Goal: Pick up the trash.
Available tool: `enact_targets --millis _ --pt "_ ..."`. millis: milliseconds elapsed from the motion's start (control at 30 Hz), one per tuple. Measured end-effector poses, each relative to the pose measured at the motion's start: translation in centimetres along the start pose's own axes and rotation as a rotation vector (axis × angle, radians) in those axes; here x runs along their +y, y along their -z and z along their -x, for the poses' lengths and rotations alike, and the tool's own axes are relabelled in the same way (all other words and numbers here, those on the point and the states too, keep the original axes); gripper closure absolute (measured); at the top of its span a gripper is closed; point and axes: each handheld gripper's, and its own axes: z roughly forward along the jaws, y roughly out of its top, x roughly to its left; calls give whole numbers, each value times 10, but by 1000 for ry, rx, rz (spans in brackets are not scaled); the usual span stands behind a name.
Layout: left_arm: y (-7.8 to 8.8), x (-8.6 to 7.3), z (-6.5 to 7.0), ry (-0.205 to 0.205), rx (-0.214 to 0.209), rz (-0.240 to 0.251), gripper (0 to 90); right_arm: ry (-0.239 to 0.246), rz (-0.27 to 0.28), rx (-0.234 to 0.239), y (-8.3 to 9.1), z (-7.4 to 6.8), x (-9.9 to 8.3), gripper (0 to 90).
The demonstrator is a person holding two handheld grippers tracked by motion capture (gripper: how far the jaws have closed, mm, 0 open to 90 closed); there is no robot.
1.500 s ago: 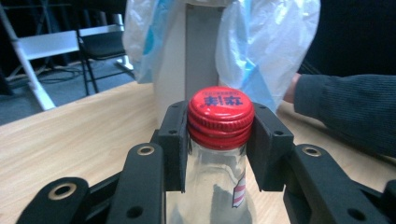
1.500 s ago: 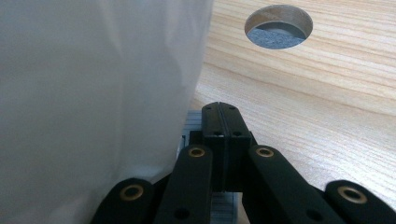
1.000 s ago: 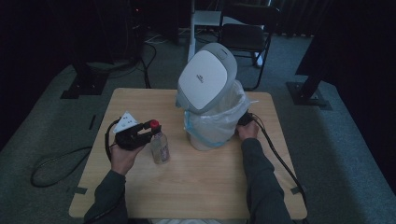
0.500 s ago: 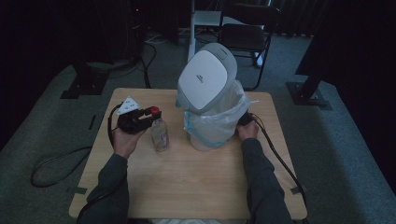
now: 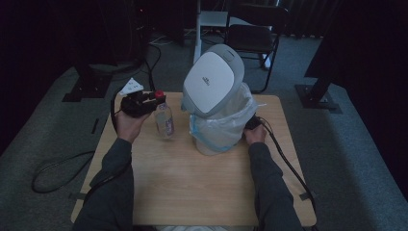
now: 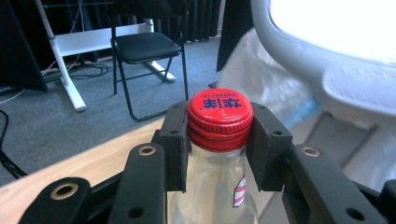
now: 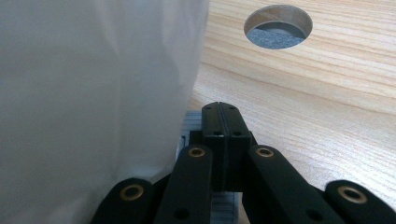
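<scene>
Dark curtains and grey carpet surround a pale wooden desk (image 5: 192, 183), with a black folding chair (image 5: 255, 38) and a white stand beyond its far edge. On the desk stands a bin (image 5: 219, 130) lined with a clear plastic bag, its grey and white lid (image 5: 211, 82) tilted up and open.

From the high view, the left gripper (image 5: 144, 102) is held up over the desk's far left corner, and a clear bottle (image 5: 164, 120) with a red cap hangs from it, tilted and just left of the bin. The right hand (image 5: 255, 134) rests low on the desk against the bin's right side, its cable trailing back along the desk.

The left gripper view gives what the high view cannot: the two jaws close on the bottle's neck just under the red cap (image 6: 220, 116), one pad on either side, with printed characters on the cap's top and a red and white label edge lower down. The bin lid looms white at upper right.

The right gripper view shows the right gripper (image 7: 223, 123) with its jaws pressed fully together, nothing visible between them, lying right beside the white bag (image 7: 93, 93). A round cable hole (image 7: 279, 25) is cut through the wood beyond.

Compared with a second ago, the left gripper and bottle have risen from the desk and moved toward the far left corner; the right hand has kept its place at the bin.
</scene>
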Motion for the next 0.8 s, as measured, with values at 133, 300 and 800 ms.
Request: enact_targets --millis 133,300,800 --pt "-3 15 -10 -1 13 3 633 -3 5 -5 0 -1 -1 900" --pt "-7 30 -18 3 16 0 633 -3 4 -1 0 0 0 900" --pt "-26 78 -16 -29 24 -1 633 -3 6 -2 0 0 -1 900"
